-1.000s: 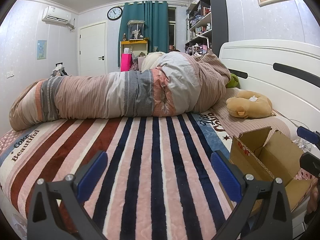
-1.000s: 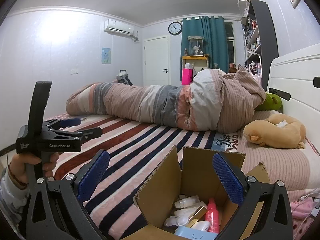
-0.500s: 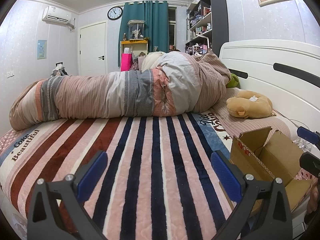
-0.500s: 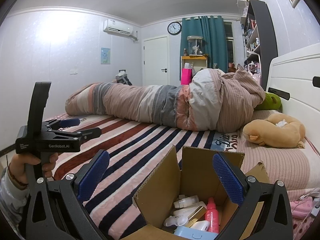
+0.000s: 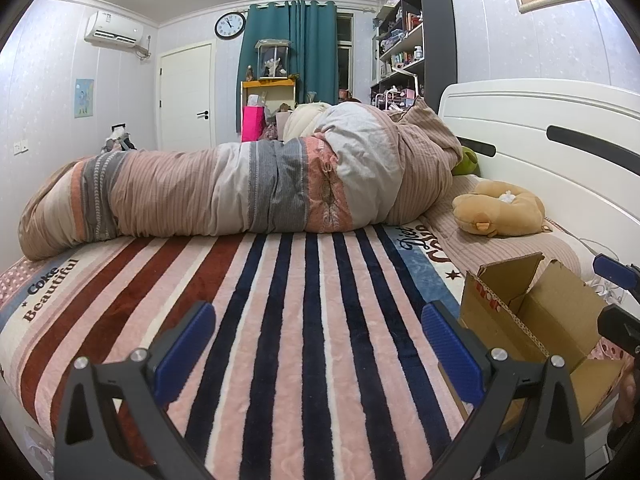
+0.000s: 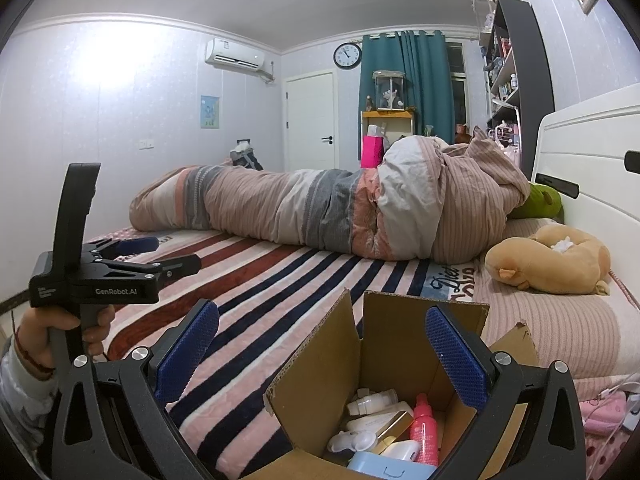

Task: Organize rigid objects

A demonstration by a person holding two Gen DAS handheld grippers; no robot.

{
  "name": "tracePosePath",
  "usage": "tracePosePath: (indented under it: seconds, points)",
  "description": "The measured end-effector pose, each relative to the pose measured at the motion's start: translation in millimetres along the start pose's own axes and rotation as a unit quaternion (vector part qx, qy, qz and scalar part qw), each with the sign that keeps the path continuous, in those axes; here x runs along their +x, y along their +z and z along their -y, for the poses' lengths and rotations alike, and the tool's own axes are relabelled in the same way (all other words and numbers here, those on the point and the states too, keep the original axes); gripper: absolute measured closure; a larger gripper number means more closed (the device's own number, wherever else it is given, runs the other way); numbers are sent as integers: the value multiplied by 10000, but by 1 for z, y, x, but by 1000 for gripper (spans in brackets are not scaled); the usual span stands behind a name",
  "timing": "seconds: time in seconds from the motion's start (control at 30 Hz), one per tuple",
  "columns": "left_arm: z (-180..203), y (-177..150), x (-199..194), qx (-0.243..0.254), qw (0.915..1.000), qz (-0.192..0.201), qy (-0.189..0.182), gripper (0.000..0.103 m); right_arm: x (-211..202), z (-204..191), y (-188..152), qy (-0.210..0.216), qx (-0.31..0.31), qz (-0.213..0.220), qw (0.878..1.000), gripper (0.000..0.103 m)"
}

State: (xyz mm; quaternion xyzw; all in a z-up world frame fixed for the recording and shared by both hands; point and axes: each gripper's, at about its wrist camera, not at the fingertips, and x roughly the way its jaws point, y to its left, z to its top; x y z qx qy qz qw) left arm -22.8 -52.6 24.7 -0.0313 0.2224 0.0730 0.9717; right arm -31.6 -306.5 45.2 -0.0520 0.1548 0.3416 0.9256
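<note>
right gripper (image 6: 322, 350) sits right above the box (image 6: 320, 384), blue ribbed pads (image 6: 456, 360) spread wide with nothing between them. down in the box there's a pile of small hard things: a pink bottle (image 6: 424, 428) standing on end, a white bottle (image 6: 370, 398) on its side behind it, a gold case (image 6: 394, 424) between them, a white rounded piece (image 6: 352, 440) toward the near left corner, a pale blue case (image 6: 384, 470) at the near edge. smooth plastic mostly, glossy, rounded shoulders, so slippery under a pinch. the box is plain corrugated card, four flaps standing open, one torn at the rim, and it rests on the blanket (image 5: 280, 320) at the bed's near edge. this looks like the very start, a reach into the box, nothing lifted yet. next move, i'd say, calls for dropping straight down between the flaps and closing across the pink bottle's body, since it stands clear of the rest. left of the box, the left gripper (image 5: 318, 344) hangs over bare blanket, fingers (image 5: 186, 344) just as wide, empty; that open stretch looks like the likely laying-out spot. the blanket is plush fleece, striped pink, navy and dark red, soft enough that a bottle set upright may tip. beyond the box, a tan plush (image 6: 552, 260) on ribbed pink bedding, then a long rolled quilt (image 5: 248, 188) lying across the bed, and the white headboard (image 5: 540, 128) off to the right.
</note>
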Motion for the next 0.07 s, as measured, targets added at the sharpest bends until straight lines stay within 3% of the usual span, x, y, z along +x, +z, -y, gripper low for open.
tracePosePath:
  seconds: [0.07]
  points:
    - [0,0,0,-4,10000,1,16,1,0,0,0,-11,-6,0,10000,0]
